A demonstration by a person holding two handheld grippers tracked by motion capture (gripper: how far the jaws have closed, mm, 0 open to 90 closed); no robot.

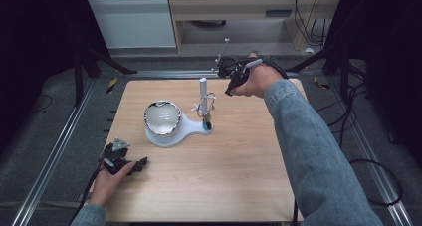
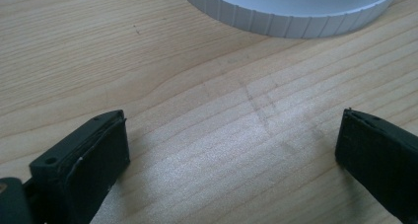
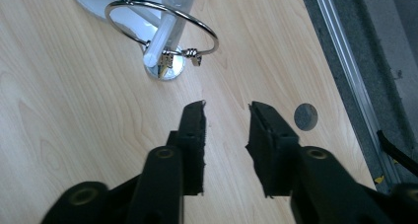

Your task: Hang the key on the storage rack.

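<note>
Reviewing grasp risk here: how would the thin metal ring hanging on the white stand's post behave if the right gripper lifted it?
The metal ring looks like thin polished wire, so probably light, stiff and slippery between pads. Hanging loosely around the post, it would likely swing or snag. The right gripper is open, apart from it.

A light wooden table (image 1: 224, 186) is standing on grey floor. Metal rails are running along its left (image 1: 54, 151) and right (image 1: 370, 156) sides. A small grey disc (image 3: 305, 116) is sitting in the tabletop near the right edge. Far behind, a white cabinet (image 1: 132, 22) is standing left of a wooden shelf (image 1: 239, 9). A black cable (image 1: 378, 181) is looping on the floor at the right.
</note>
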